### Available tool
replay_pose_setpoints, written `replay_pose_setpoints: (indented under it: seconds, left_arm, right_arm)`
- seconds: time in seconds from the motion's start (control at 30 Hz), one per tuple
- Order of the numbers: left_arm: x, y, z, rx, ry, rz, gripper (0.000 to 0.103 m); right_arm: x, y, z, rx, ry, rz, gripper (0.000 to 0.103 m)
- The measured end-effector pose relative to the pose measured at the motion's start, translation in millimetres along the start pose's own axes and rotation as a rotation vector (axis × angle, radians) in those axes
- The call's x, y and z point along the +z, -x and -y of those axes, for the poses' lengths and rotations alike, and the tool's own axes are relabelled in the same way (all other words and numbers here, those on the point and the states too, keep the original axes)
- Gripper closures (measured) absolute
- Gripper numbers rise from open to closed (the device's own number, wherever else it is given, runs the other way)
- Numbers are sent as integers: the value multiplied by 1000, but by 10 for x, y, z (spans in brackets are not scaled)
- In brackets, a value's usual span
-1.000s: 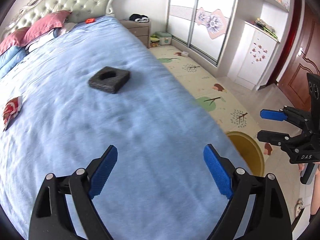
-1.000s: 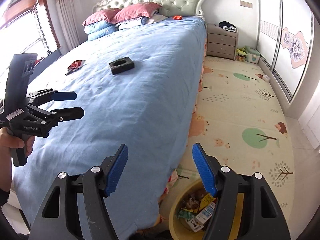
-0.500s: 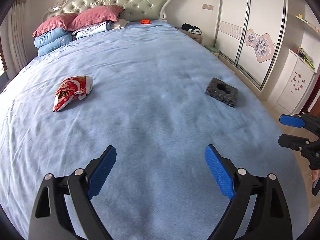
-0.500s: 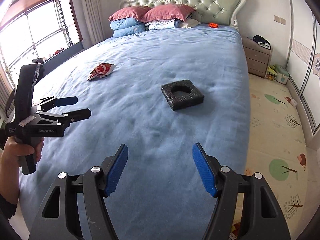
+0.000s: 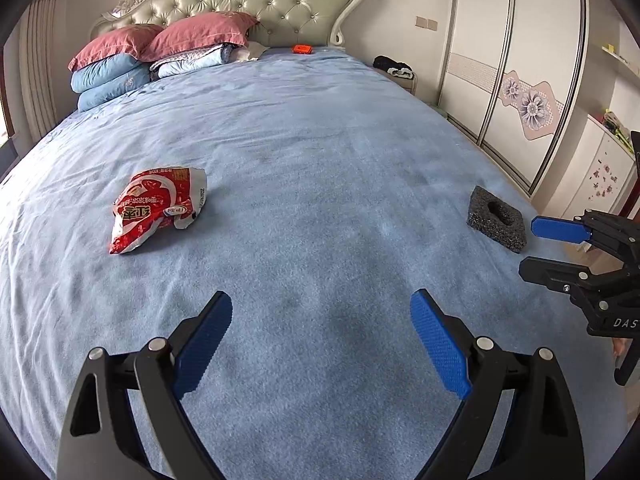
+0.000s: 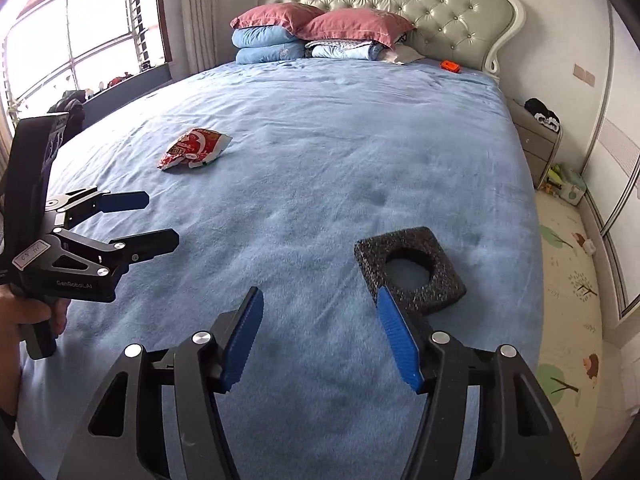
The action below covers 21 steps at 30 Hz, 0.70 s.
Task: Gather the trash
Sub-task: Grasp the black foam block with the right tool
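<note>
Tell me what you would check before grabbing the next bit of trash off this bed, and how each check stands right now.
1. Left gripper open with nothing between its fingers: ok.
2. Right gripper open with nothing held: ok.
3. Black foam block in plain sight, lying flat on the bed close ahead of the right gripper: ok.
4. Foam block lined up between the right fingers: not ok, it sits off toward the right finger.
5. Red snack bag lying alone, nothing on top of it: ok.
6. Trash bin ready for the drop: cannot tell, no bin shows in either view.
</note>
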State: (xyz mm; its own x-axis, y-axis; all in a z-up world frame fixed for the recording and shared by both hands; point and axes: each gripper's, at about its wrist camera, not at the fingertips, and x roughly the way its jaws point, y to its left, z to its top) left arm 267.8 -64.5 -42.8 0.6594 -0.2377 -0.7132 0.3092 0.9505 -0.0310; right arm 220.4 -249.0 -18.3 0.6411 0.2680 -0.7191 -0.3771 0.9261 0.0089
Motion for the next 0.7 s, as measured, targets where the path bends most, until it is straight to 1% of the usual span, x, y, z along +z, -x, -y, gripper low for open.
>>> replay_pose_setpoints:
  seconds: [0.17,0.27,0.3,0.33,0.4,0.47,0.53,0.57,0.63,0.7]
  left_arm:
    - [70,-101,-122,10,5,-5,13]
    - [96,-98,-184,14,8,8,13]
    - [99,-100,-206,18,7,11,13]
    - [105,-110,-230,22,5,10,13]
    - [111,-122,-269,25,9,10,13]
    - [114,-132,-316,20,22,8,13]
    - [123,-126,-360,27,34,10,13]
    - [129,-118,-385,33,36,13,13]
    - [141,-92,-431,50,40,22,13]
    - [156,-63,-498,57,51,31,13]
  right_arm:
    - [153,-277,45,-71,35,-24,48]
    - [166,-449,131,-63,15,-51,49]
    - [157,-500,164,-72,5,-62,51]
    - [147,-555,198,-81,-14,-74,55]
    - [130,-646,270,-62,-62,-94,60]
    - [142,-645,276,-57,-78,-88,77]
    - [171,-625,246,-66,-88,-84,77]
    - [185,-618,227,-55,-101,-79,78]
    - [221,-614,177,-14,-146,-67,78]
    - [269,-668,116,45,-198,-79,78]
